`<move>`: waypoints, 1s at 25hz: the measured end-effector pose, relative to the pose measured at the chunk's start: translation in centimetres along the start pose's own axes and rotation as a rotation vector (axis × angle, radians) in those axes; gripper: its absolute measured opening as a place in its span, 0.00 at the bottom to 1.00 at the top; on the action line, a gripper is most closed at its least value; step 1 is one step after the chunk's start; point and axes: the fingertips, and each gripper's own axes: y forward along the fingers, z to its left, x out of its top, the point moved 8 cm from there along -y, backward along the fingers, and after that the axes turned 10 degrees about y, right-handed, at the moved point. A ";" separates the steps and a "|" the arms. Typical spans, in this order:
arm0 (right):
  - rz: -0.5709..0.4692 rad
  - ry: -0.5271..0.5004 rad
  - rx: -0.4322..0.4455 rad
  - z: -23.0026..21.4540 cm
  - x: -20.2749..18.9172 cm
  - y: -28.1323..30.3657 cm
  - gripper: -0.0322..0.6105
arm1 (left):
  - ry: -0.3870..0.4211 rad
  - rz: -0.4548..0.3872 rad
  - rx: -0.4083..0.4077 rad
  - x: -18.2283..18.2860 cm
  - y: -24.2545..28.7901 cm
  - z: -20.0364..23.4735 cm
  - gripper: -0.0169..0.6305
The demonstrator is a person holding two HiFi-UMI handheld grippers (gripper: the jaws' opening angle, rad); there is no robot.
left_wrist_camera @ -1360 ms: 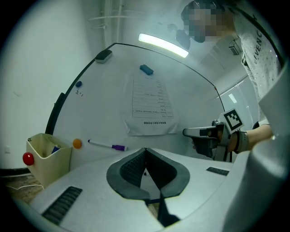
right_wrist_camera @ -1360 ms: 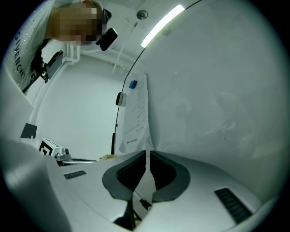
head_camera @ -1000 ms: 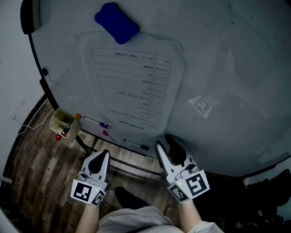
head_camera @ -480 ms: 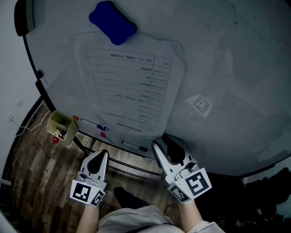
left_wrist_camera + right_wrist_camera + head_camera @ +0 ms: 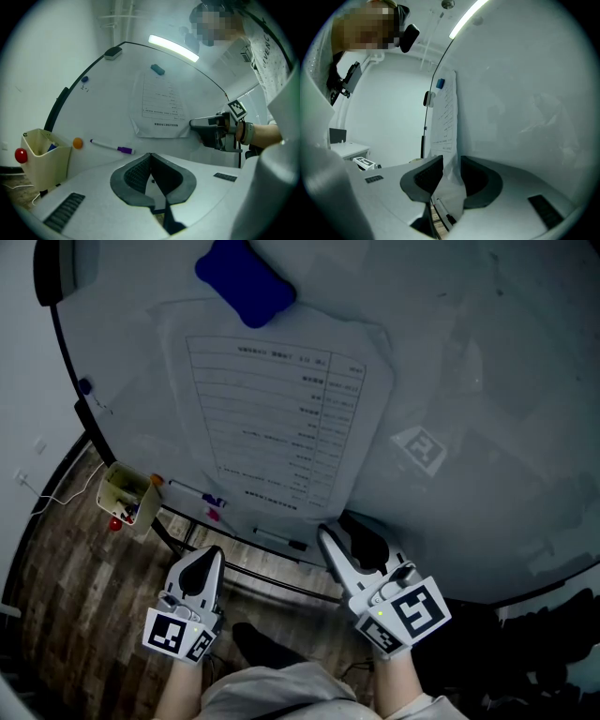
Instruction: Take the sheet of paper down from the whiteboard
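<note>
The sheet of paper (image 5: 281, 418), white and printed with a ruled table, hung upright and flat against the whiteboard (image 5: 469, 381), its lower edge curling slightly off the surface. Its bottom right corner stood between the closing jaws of the right tongs (image 5: 339, 532), not yet pinched. The left tongs (image 5: 208, 559) sat below and left of it, apart.

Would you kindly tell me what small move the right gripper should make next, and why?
Probably finish closing the right gripper on the lower corner of the sheet of paper: its jaws are closing with that edge between them, not yet pressing it. The blue magnet pins the top, so a firm grip should come before any pull.
</note>
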 end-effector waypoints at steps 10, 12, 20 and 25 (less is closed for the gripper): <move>0.041 0.001 0.015 0.3 0.3 0.6 0.24 | -0.003 0.002 0.001 -0.1 -0.2 -0.3 0.05; 0.041 0.004 0.020 0.2 0.3 0.7 0.22 | -0.005 0.003 0.002 -0.1 -0.2 -0.4 0.05; 0.056 0.007 0.056 0.1 0.6 1.1 0.17 | -0.011 0.007 0.006 -0.4 0.0 -0.2 0.05; 0.066 0.008 0.078 0.2 0.7 1.3 0.16 | -0.018 0.005 0.009 -0.4 0.0 0.0 0.05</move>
